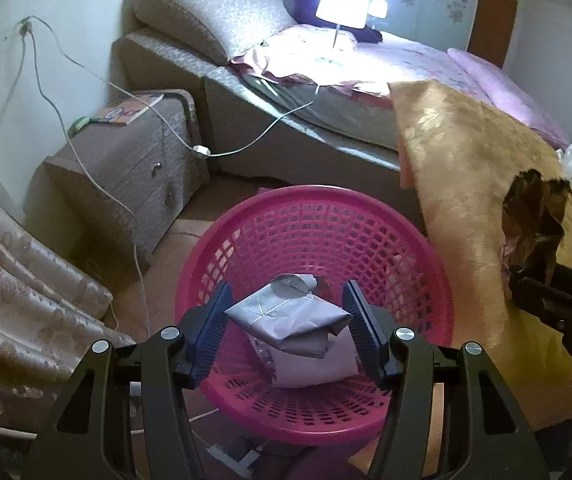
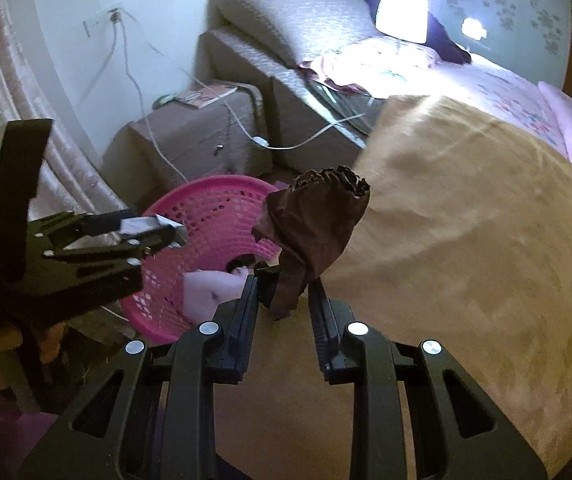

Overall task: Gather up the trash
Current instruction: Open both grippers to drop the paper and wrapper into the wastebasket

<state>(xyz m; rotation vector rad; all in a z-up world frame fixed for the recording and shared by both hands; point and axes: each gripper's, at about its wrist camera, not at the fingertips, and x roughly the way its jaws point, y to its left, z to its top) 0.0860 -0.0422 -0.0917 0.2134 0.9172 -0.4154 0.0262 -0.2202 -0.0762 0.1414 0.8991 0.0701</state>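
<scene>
A crumpled grey-white paper wad (image 1: 291,314) sits clamped between the blue pads of the left gripper (image 1: 287,320), directly above the open mouth of the pink basket (image 1: 425,240). The wad's long axis runs crosswise from one pad to the other, roughly level, with a torn flap sticking up at its far edge. The left gripper is angled steeply downward into the basket, where more pale paper (image 1: 313,368) already lies.

To the right, a brown crinkled wrapper (image 2: 311,232) is pinched by its lower end in the right gripper (image 2: 286,292), whose jaws are closed tight on it. The wrapper stands nearly upright, its frilled open end pointing up. The right gripper also tilts downward, over the golden blanket (image 2: 465,240) and just beside the basket's rim.

Beyond stand a bedside cabinet (image 1: 126,168), a bed (image 1: 325,112) and a lit lamp (image 1: 343,0).
</scene>
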